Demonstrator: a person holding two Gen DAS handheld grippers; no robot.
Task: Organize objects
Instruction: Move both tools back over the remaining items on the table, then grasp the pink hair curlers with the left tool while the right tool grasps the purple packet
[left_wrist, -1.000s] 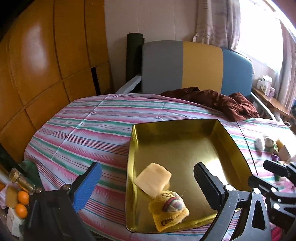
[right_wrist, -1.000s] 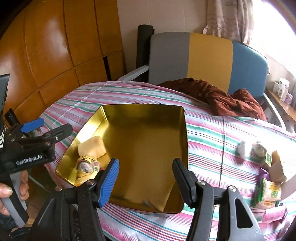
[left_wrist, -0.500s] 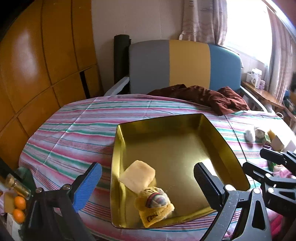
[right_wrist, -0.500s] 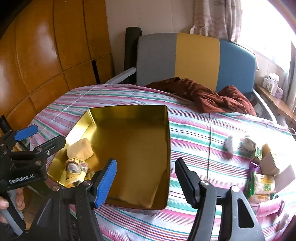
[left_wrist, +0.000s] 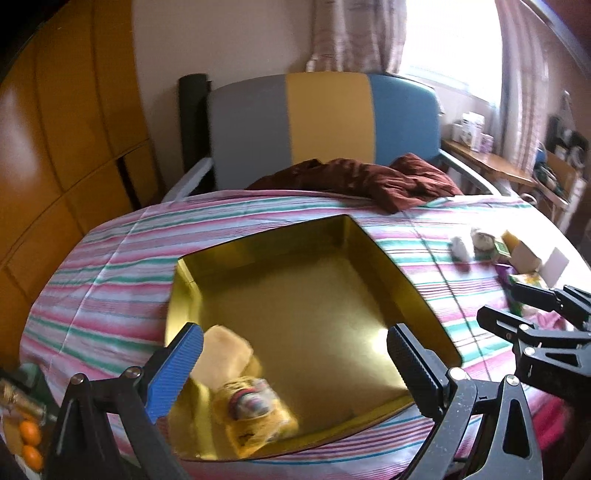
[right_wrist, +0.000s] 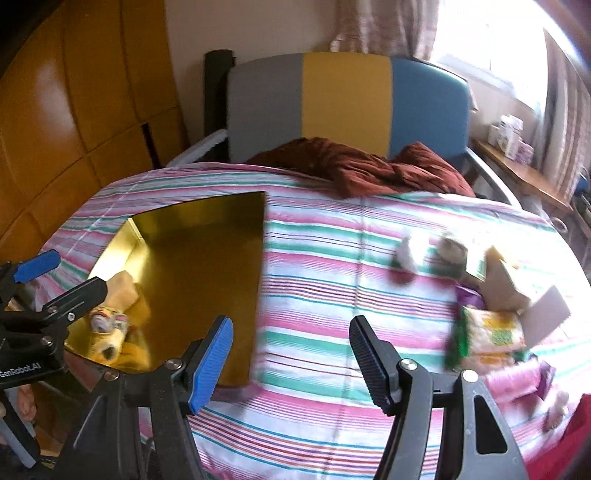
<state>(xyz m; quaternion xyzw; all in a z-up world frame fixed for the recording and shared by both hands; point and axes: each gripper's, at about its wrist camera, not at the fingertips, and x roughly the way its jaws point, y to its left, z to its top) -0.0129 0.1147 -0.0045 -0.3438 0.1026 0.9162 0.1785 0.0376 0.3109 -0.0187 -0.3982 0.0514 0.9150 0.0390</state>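
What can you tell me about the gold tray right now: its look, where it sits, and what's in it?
The gold tray is a shallow rectangular tin, shiny and mirror-like inside, apparently metal, with low upright walls. It lies flat, open side up, on the striped tablecloth, towards its near left edge. In its near left corner lie a pale yellow pad and a blurred yellow toy, close together. Neither gripper touches it.

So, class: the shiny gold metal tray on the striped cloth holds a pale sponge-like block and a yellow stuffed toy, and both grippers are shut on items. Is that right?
Not quite. The gold metal tray does hold the pale block and yellow stuffed toy, but the left gripper and right gripper are both open and hold nothing, as each wrist view shows.
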